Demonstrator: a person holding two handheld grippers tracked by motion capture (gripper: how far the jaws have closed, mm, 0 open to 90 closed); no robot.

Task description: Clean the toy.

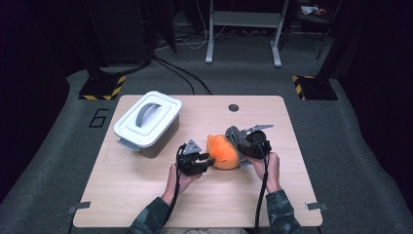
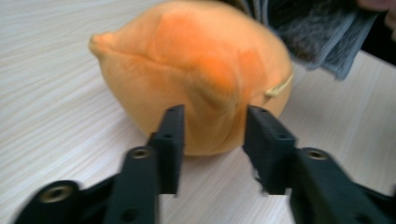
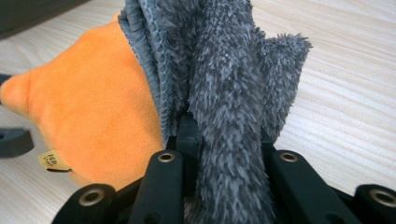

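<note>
Jaws of the left gripper (image 2: 212,140) stand apart, set against the near side of an orange plush toy (image 2: 196,70), pressing its fabric between them without closing. Right gripper (image 3: 224,140) is clamped on a folded grey fuzzy cloth (image 3: 224,70), which stands up between its jaws and lies against the toy's side. In the high view the toy (image 1: 222,151) rests on the wooden table (image 1: 146,195) near centre, left gripper (image 1: 207,158) at its 9 o'clock, right gripper (image 1: 243,141) with the cloth (image 1: 235,134) at its 2 o'clock. White lidded bin (image 1: 147,122) with grey handle sits at the toy's 10 o'clock, well apart. Small dark round hole (image 1: 234,107) in the table at 12 o'clock.
</note>
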